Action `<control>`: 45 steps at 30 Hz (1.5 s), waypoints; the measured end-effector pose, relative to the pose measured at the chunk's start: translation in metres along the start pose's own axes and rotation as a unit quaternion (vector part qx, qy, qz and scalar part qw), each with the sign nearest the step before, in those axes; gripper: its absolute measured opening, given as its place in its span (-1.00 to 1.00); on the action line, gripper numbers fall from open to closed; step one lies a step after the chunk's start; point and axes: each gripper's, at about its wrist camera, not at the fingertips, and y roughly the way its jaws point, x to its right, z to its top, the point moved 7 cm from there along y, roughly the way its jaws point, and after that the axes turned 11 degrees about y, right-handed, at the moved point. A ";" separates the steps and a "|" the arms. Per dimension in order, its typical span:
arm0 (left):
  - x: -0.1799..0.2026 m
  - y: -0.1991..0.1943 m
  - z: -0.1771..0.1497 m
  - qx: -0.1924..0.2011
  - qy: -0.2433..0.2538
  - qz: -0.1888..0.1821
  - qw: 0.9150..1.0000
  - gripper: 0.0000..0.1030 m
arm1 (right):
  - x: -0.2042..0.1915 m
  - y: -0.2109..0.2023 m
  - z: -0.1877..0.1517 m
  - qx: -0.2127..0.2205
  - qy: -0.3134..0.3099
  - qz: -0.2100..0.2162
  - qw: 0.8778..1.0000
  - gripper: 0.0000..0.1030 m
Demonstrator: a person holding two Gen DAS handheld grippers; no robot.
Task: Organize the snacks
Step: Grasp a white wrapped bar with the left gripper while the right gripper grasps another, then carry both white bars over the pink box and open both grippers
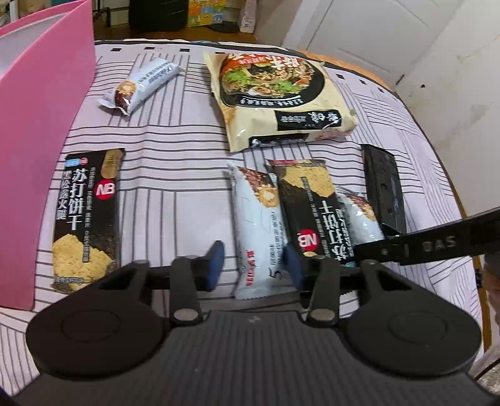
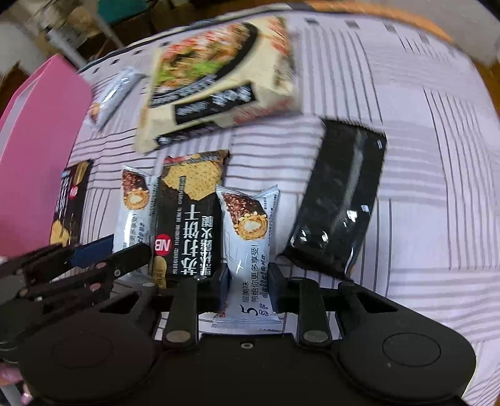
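Observation:
Snacks lie on a striped cloth. In the left wrist view, my left gripper is open around the near end of a pale blue snack bar. Beside it lies a black cracker pack, then a second pale blue bar. Another black cracker pack lies at the left. In the right wrist view, my right gripper has its pads against the sides of the second pale blue bar. A big noodle bag lies farther back. A pink bin stands at the left.
A third pale blue bar lies far left by the bin. A plain black pack lies at the right. The left gripper's arm shows at the left of the right wrist view. The table edge curves behind.

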 end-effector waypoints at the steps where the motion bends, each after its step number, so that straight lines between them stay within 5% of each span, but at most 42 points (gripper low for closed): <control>1: 0.002 0.000 0.000 0.000 0.004 -0.003 1.000 -0.44 | -0.004 -0.003 0.000 0.006 -0.004 0.002 1.000 -0.42; 13: 0.004 -0.027 -0.004 -0.006 0.019 -0.005 1.000 -0.50 | -0.034 -0.040 -0.023 0.045 -0.028 0.028 0.998 -0.43; 29: 0.003 -0.131 -0.027 0.021 0.022 0.040 0.999 -0.50 | -0.066 -0.103 -0.072 0.112 -0.049 0.094 0.988 -0.42; 45: -0.041 -0.237 -0.021 0.067 0.047 0.055 0.995 -0.50 | -0.177 -0.169 -0.082 0.150 -0.162 0.154 0.963 -0.42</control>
